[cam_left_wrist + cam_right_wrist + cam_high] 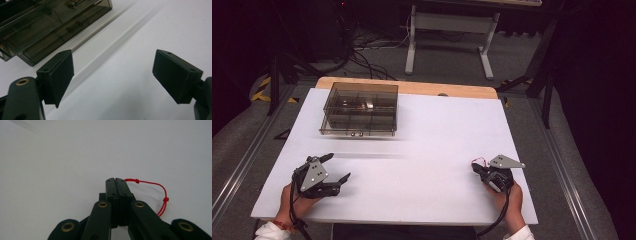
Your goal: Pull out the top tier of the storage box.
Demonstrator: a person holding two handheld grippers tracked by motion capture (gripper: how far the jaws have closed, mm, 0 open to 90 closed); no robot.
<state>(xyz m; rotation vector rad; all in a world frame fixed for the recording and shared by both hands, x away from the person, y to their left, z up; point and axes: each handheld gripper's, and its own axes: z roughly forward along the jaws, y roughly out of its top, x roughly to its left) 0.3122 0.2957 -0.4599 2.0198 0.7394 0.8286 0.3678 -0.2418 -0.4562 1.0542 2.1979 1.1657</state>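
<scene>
Red string (160, 192) is pinched at one end between the closed jaws of the right gripper (116, 180); the rest loops out to the side with two small knots, lying on or just above the white table (427, 150) (can't tell which from this angle). In the high view the right gripper (475, 166) sits at the near right of the table, the string (479, 161) a small red curl at its tip. Grip looks like a carry hold: pinch the end, let the loop hang free.

Left gripper (338, 169) is at the near left, jaws spread wide, nothing between them; its own view shows bare table between the pads (62, 75). It points toward the smoky transparent drawer box (360, 108) at the far left of the table, well apart from both grippers. Drawer handles (73, 26) face the person, so my guess is the open left is staged to pull a drawer while the right brings the string over.
</scene>
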